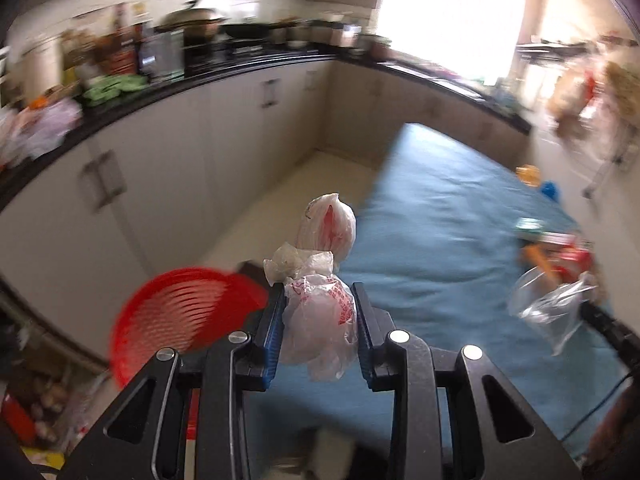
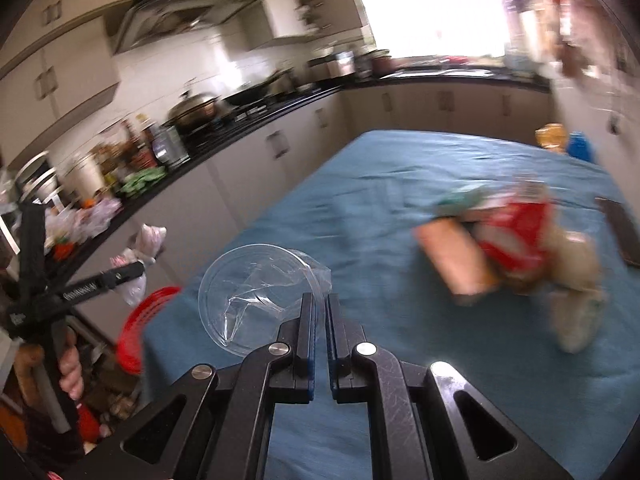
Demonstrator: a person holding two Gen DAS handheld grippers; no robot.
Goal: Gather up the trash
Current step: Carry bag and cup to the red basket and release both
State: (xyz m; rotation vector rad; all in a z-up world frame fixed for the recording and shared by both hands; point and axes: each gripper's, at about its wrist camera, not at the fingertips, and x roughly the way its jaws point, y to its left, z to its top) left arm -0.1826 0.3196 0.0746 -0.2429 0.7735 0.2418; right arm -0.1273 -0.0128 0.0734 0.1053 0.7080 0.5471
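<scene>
A crumpled white plastic bag with red print (image 1: 320, 320), knotted at the top, is clamped in a gripper above the edge of a blue-covered counter (image 1: 440, 240). A clear plastic lid and film (image 2: 256, 292) hangs pinched nearby. More trash, a red wrapper (image 2: 516, 236) and brown packet (image 2: 452, 260), lies blurred on the cloth. A red mesh basket (image 1: 180, 316) sits below the counter edge.

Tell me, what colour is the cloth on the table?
Blue cloth; right wrist view shows it best.

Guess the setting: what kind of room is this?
Almost certainly a home kitchen: a black countertop over pale cabinets, a lidded pot on the stove, and a range hood above. A blue-covered table fills the middle.
</scene>
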